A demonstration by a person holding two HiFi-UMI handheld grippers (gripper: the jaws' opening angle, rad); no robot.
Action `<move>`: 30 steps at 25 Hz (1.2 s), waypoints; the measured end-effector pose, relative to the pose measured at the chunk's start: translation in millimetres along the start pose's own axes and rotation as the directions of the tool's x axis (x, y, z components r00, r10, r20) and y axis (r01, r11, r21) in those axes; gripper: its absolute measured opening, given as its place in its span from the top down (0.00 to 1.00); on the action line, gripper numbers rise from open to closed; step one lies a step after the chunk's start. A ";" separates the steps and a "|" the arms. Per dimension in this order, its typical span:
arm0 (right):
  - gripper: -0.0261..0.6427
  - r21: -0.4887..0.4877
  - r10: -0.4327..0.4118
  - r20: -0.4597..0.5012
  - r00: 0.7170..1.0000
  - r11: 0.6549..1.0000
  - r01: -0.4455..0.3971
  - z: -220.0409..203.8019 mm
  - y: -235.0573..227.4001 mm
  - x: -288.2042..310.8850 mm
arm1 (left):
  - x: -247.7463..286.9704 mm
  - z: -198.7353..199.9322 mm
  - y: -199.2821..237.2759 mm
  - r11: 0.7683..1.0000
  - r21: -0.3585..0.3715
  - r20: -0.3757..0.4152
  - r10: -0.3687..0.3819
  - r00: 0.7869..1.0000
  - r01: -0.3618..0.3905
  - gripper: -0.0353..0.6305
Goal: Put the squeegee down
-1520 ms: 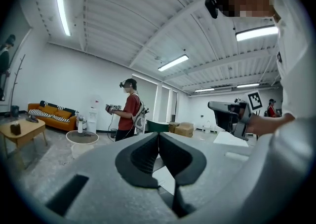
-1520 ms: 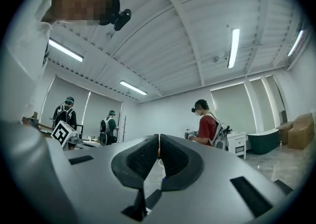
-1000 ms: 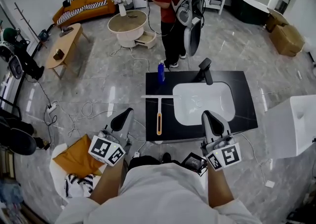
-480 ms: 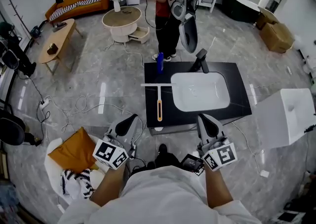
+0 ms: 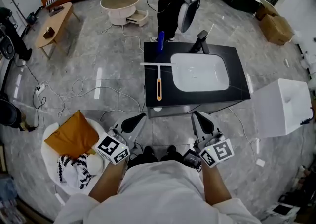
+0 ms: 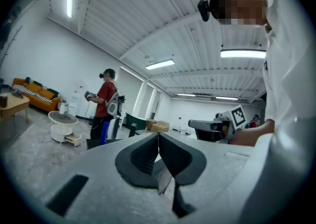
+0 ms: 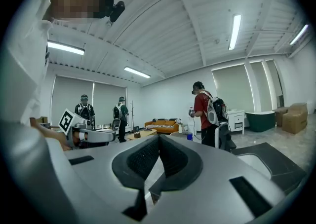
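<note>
left gripper (image 6: 158, 136), jaws pressed together, looking across a large white room
the left gripper fills the lower frame, its dark pads (image 6: 143, 156) meeting in a thin line with nothing between them. beyond, a person in a red shirt (image 6: 105, 100) stands wearing a backpack, near a round white table (image 6: 62, 119); an orange sofa (image 6: 35, 97) runs along the far left wall and a blue bottle (image 6: 103, 131) stands by the person's legs. cardboard boxes (image 6: 157, 126) sit further back. at right, the right gripper (image 6: 210, 126) with its marker cube (image 6: 238, 115) is held level, beside the wearer's white shirt (image 6: 291, 119), under long ceiling lights (image 6: 159, 64)
</note>
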State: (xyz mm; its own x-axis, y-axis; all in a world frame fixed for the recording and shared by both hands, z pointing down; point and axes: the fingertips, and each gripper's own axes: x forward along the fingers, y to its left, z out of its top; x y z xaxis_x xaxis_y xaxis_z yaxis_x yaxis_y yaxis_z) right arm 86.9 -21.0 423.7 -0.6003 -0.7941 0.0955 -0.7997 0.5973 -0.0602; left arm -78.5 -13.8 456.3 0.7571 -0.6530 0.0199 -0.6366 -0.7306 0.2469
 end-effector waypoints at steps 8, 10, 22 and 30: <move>0.94 -0.091 0.022 0.005 1.000 0.996 -0.022 28.7 -23.7 -18.2 | 32.0 27.5 -35.9 0.999 0.033 0.003 -0.035 0.999 0.035 0.92; 0.94 -0.106 0.014 0.020 1.000 0.994 -0.012 27.3 -31.1 -24.8 | 36.3 24.6 -29.8 0.998 0.048 -0.007 0.035 0.999 -0.034 0.92; 0.94 -0.095 0.015 0.045 0.999 0.995 -0.011 21.9 -70.1 -49.5 | 40.5 30.2 -27.4 0.960 0.110 0.056 0.254 0.966 -0.259 0.92; 0.94 -0.053 0.007 0.030 1.000 0.999 -0.006 6.2 -102.7 -78.5 | 64.9 16.2 -50.0 0.959 0.108 0.014 0.263 0.965 -0.263 0.92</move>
State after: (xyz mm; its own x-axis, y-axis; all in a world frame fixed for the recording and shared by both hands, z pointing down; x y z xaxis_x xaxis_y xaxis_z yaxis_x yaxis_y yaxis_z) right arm 216.1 -20.7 416.2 -0.6062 -0.7926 0.0650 -0.7946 0.6071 -0.0081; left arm 0.1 -22.9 429.5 0.5611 -0.8248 0.0703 -0.8251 -0.5505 0.1270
